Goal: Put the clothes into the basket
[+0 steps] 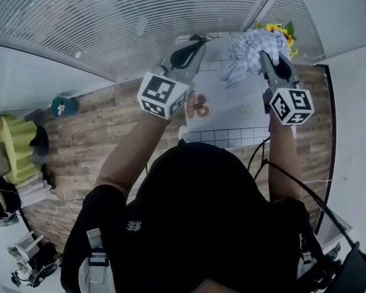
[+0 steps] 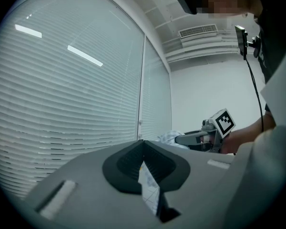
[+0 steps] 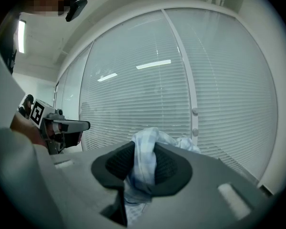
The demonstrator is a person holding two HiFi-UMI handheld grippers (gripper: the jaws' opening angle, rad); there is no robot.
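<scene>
We hold both arms stretched forward, tools about level, with the window blinds (image 1: 110,23) just ahead and free room between the tools. Our right tool (image 3: 142,149) is clamped on the checked cloth (image 3: 144,166), which bunches over its tip. Our left tool (image 2: 143,147) is closed and empty.

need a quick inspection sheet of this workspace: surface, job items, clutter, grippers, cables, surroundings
surface: white tiled mat on a wood floor
job's things: checked cloth held up in front of the blinds; basket, nothing seen
clutter: small orange-brown item on the mat; sunflowers at its far edge
grippers: left gripper shut, empty; right gripper shut on the checked cloth
cables: black cable by the person's right arm; pale cable loose on the floor
surroundings: window blinds ahead; yellow-green object at left
</scene>
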